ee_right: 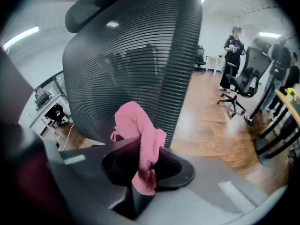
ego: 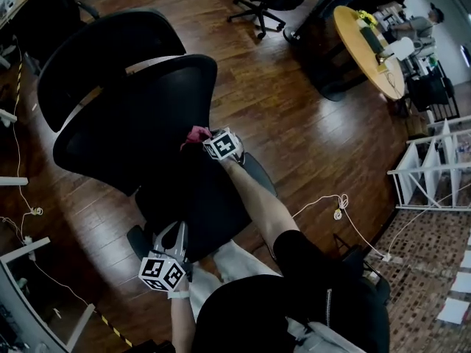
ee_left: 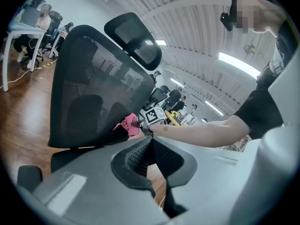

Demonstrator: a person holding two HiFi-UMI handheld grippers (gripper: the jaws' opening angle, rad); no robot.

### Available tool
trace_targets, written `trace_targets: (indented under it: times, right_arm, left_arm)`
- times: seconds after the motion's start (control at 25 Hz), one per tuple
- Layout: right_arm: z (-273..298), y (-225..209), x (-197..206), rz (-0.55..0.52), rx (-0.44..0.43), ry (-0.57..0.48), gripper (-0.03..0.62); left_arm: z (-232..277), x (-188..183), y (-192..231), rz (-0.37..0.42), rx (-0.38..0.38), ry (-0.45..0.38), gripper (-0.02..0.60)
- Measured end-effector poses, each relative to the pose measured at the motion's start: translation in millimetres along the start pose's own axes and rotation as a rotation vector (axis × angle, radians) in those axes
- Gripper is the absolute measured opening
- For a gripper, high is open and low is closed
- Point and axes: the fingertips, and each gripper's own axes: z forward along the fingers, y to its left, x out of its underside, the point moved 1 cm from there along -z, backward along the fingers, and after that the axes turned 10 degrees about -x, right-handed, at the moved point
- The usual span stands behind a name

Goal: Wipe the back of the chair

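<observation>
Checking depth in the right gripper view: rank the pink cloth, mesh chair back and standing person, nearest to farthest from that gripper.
1. Pink cloth, clamped by the right gripper.
2. Mesh chair back, just behind it.
3. Standing person, far right background.

Head view: from above the person, steeply down, mid-range, chair back (ego: 140, 116) at 10 o'clock. Left gripper view sits low by the seat, looks up along its jaws, back at 10 o'clock, R gripper (ee_left: 142, 122) dead ctr. Right gripper view is v. close to the back, facing it at 12 o'clock; all 3 share the back + pink cloth (ee_right: 140, 135).
</observation>
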Motion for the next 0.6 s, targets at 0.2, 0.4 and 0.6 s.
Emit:
trace_targets:
  times: [0.2,0.4,0.6]
  right_arm:
    - [-25.8,-47.4,15.1,0.136,0.105,-0.016,0.052]
    - [-34.9,-68.7,33.2,0.161,0.219,0.049,0.052]
    - [3.5,-29.0,40.3,0.117,0.156,0.113,0.051]
  left_arm:
    - [1.3,2.0,-14.4,0.033,0.008,0.005,-0.008]
    - [-5.8,9.6,-8.2,0.022,-0.012,0.014,-0.008]
    - [-25.9,11.7,9.7,-0.001,-0.054,0.013,-0.008]
